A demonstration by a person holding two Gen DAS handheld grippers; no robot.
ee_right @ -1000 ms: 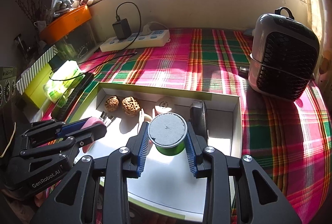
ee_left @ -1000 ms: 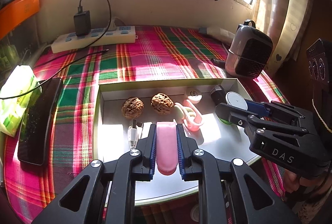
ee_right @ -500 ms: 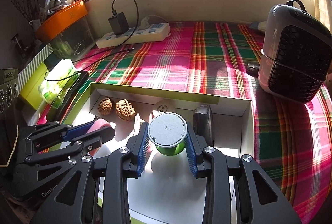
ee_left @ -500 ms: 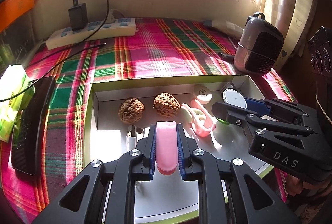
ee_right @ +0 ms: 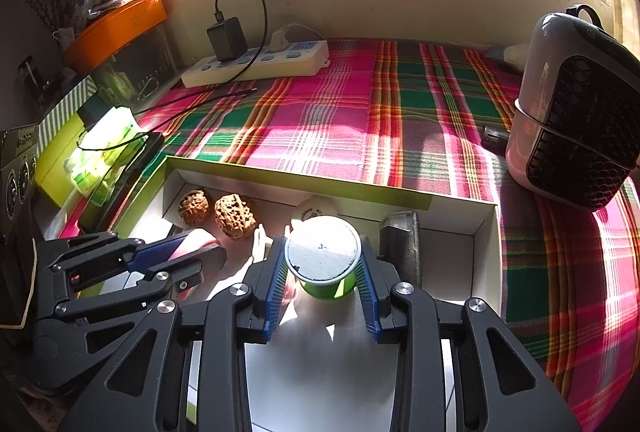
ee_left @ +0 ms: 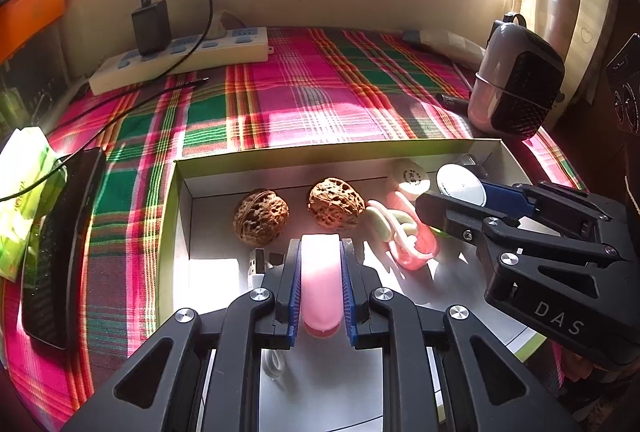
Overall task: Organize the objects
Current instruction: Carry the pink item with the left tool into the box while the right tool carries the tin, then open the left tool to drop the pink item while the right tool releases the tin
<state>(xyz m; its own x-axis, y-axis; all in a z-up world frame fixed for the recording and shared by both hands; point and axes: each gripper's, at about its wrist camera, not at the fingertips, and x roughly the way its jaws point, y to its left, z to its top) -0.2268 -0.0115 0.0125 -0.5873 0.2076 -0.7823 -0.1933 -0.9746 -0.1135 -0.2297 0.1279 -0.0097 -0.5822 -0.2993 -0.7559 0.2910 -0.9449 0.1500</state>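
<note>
My left gripper (ee_left: pixel 320 252) is shut on a pink rounded block (ee_left: pixel 321 284) above the white tray (ee_left: pixel 280 157). My right gripper (ee_right: pixel 322 252) is shut on a green cup with a grey lid (ee_right: pixel 323 258), held over the tray's (ee_right: pixel 486 228) right part; the same lid (ee_left: pixel 460 185) shows in the left wrist view. In the tray lie two walnuts (ee_left: pixel 260 218) (ee_left: pixel 335 203), a pink and cream clip (ee_left: pixel 404 232), a round white disc (ee_left: pixel 410 175), a white USB plug (ee_left: pixel 256 264) and a dark block (ee_right: pixel 400 244).
The tray sits on a plaid cloth (ee_left: pixel 312 99). A power strip with charger (ee_left: pixel 180 49) lies at the back. A small heater (ee_right: pixel 580 111) stands right. A black phone (ee_left: pixel 56 244) and green packet (ee_left: pixel 24 187) lie left of the tray.
Both grippers moved forward and up a little over the tray, each still holding its object. The tray's contents have not moved.
</note>
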